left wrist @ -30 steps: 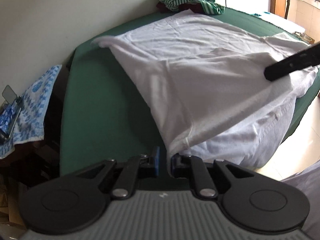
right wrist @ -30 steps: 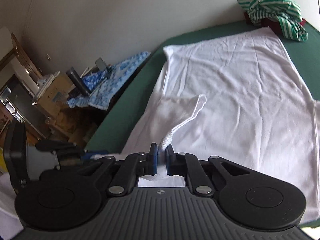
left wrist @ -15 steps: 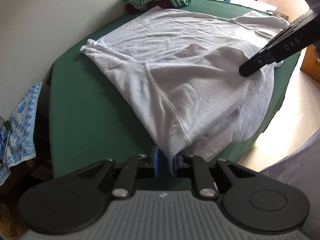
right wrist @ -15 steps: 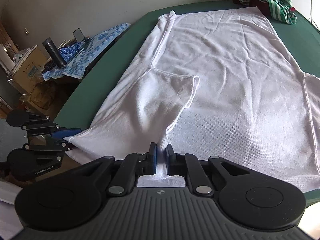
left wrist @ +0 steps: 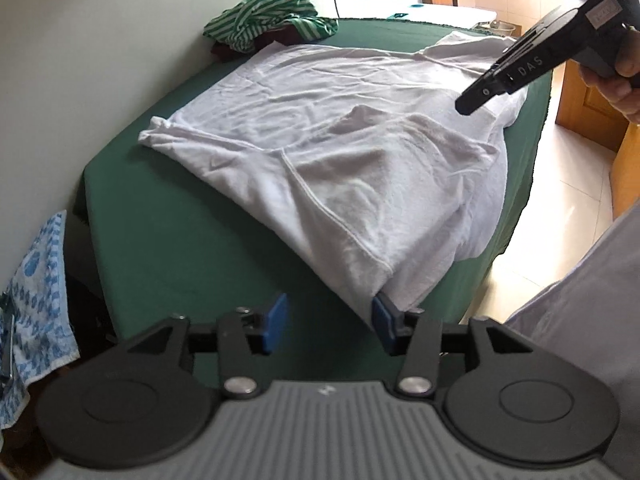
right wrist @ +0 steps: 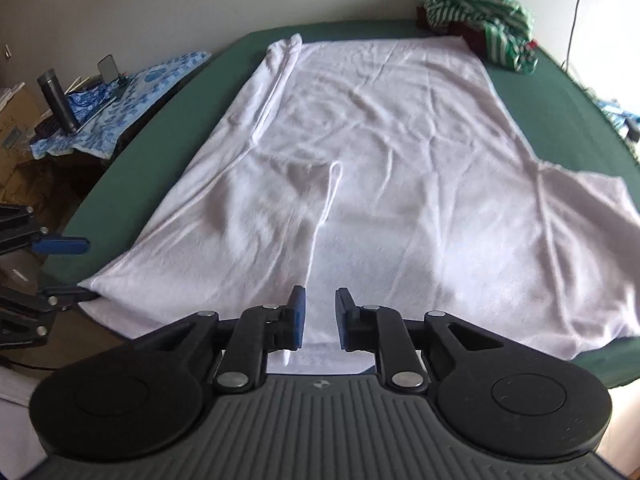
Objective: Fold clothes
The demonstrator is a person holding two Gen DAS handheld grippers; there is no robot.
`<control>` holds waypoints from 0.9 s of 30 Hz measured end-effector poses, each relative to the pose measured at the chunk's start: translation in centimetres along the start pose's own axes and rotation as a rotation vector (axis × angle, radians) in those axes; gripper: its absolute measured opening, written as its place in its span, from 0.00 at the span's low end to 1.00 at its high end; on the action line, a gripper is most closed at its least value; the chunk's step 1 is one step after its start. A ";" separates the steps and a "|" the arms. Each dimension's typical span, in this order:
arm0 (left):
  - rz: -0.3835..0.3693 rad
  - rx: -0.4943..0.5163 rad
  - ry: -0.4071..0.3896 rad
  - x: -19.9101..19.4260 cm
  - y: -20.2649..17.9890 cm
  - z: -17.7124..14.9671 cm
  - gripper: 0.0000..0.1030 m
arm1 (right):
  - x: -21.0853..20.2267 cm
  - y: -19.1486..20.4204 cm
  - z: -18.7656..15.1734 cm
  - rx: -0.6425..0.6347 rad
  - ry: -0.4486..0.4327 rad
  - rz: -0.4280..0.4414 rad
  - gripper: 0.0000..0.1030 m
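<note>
White shirt [right wrist: 400, 152] spread flat on the green tabletop [left wrist: 168, 248], one sleeve folded inward. Left tongs [left wrist: 327, 322] and right tongs [right wrist: 320, 316] both stand apart at its near edge, gripping nothing.

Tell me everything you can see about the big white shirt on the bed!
The white T-shirt looks like soft, wrinkly cotton. It lies spread out on the green bedcover, with its left sleeve folded inward over the body and the other sleeve sticking out. Its near edge droops over the bedside. The far hem touches a striped green garment. Both tongs, left and right, are open, gripping nothing.
</note>
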State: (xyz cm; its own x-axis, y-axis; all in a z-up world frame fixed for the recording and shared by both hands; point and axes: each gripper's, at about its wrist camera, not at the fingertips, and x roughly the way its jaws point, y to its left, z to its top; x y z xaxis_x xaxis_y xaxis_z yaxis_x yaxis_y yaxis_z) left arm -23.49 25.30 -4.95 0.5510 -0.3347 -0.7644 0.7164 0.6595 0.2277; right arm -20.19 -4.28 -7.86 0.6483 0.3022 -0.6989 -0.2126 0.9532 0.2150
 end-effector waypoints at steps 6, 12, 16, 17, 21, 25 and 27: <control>-0.079 -0.046 -0.086 -1.2 2.1 1.6 0.52 | 2.3 0.6 0.1 0.043 0.024 -0.036 0.37; -0.180 -0.141 -0.129 2.7 1.4 4.3 0.51 | 2.8 -0.1 -0.9 0.101 0.079 -0.049 0.01; -0.220 -0.133 -0.056 7.3 -0.7 5.3 0.50 | 2.7 -0.9 0.0 0.038 0.143 -0.077 0.01; -0.219 -0.128 -0.035 8.0 -1.2 5.2 0.50 | 2.7 -1.3 0.6 0.027 0.140 -0.080 0.01; -0.240 -0.145 -0.017 8.2 -1.3 5.6 0.51 | 2.8 -3.0 5.5 0.026 0.046 -0.015 0.13; -0.225 -0.188 -0.058 7.7 0.2 8.3 0.54 | 6.7 -4.3 13.2 0.024 -0.035 0.074 0.20; -0.187 -0.214 -0.079 8.6 0.9 10.2 0.58 | 9.8 -4.5 16.8 0.012 -0.054 0.111 0.21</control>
State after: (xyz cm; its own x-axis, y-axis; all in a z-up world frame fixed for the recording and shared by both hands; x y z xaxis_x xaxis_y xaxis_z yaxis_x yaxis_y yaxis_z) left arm -13.76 16.21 -5.16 0.4553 -0.5097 -0.7300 0.7067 0.7056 -0.0520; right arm -0.55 -5.48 -4.24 0.6595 0.4056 -0.6329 -0.2766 0.9138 0.2974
